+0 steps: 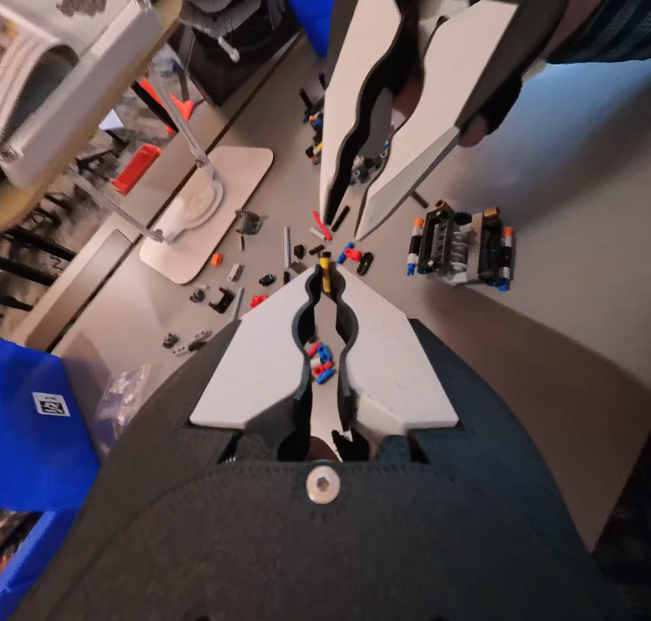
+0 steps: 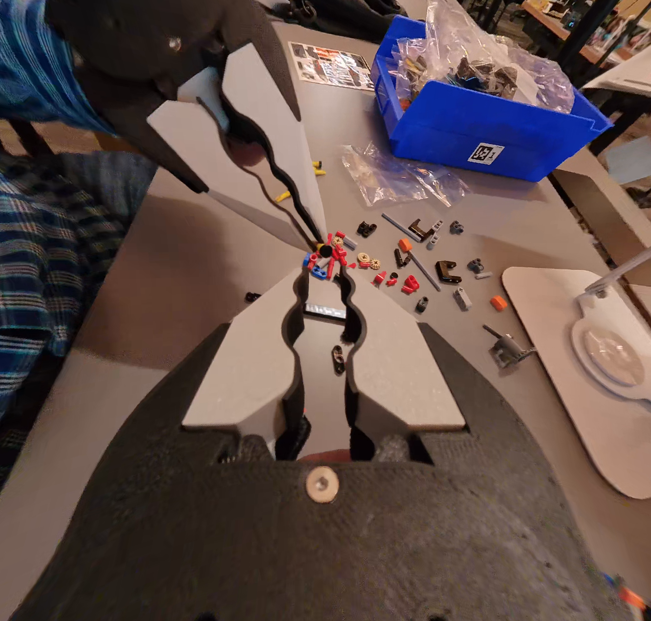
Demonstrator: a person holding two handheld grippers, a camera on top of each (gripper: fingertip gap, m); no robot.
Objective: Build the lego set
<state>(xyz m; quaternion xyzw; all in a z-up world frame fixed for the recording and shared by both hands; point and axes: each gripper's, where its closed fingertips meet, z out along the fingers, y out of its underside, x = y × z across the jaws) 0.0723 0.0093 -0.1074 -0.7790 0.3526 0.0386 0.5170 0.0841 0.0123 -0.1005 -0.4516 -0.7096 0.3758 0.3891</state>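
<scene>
On the grey table (image 2: 352,117) the left gripper (image 1: 326,269) is pinched shut on a small yellow and black peg (image 1: 326,275), holding it just above the tabletop; in the right wrist view the same gripper (image 2: 315,243) comes in from the far left with the peg (image 2: 322,249) at its tip, over a heap of red and blue pins (image 2: 331,260). The right gripper (image 2: 322,276) has its fingers a little apart with nothing between them, its tips close to that heap; in the left wrist view it (image 1: 343,227) reaches down from the far side, tips near a black rod (image 1: 340,218) and a red rod (image 1: 321,225). Loose pieces lie scattered around: grey axles, black brackets, tan gears (image 2: 368,260) and an orange block (image 2: 405,244). A half-built black and grey assembly (image 1: 461,248) stands to the right in the left wrist view, well apart from both grippers. Farther off, a blue bin (image 2: 475,128) holds clear bags of parts, with another clear bag (image 2: 398,177) lying beside it, a printed sheet (image 2: 331,65) beyond, and a pale flat stand base (image 2: 563,357) off to the right.
</scene>
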